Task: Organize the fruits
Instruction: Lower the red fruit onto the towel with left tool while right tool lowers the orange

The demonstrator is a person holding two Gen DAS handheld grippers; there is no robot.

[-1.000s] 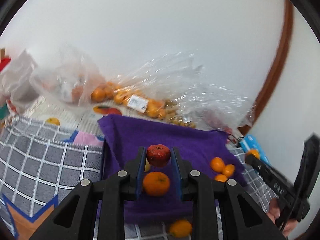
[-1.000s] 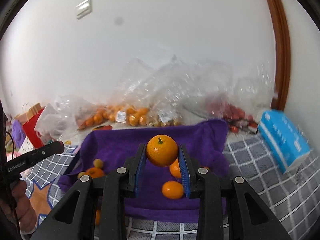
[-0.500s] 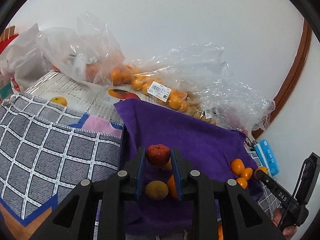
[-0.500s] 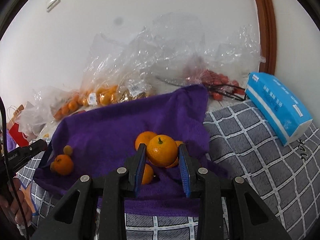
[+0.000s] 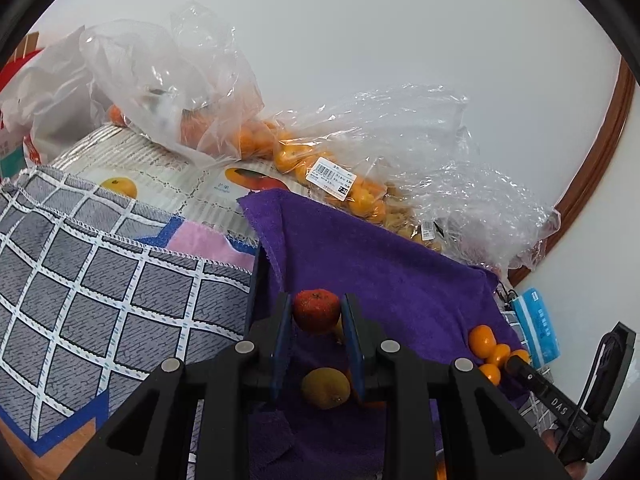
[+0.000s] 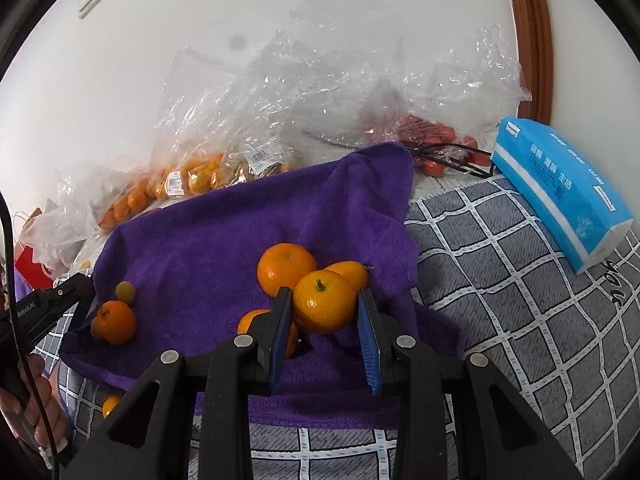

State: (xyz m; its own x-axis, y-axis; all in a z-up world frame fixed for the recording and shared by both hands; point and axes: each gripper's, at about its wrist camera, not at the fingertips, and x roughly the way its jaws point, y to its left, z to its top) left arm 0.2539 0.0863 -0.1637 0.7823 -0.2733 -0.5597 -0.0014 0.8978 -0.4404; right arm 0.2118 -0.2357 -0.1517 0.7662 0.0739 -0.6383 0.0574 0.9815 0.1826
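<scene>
Through the left wrist camera I have my left gripper (image 5: pixel 317 320) clenched on a red fruit (image 5: pixel 316 310) over the purple towel (image 5: pixel 384 264). A yellow-green fruit (image 5: pixel 326 387) lies on the towel just under the jaws. At four o'clock the other tool shows the letters "DAS" (image 5: pixel 559 403), with small oranges (image 5: pixel 489 349) by its tip. At twelve o'clock a clear bag of oranges (image 5: pixel 320 168) carries a barcode sticker too small to read.

Through the right wrist camera my right gripper (image 6: pixel 325 312) grips an orange with a stem (image 6: pixel 324 305), right in front of a larger orange (image 6: pixel 285 267) and an oval one (image 6: pixel 349 273). At nine o'clock the left tool reads "RobotAI" (image 6: pixel 25 311). A blue tissue pack (image 6: pixel 560 192) at two o'clock has print I cannot make out.
</scene>
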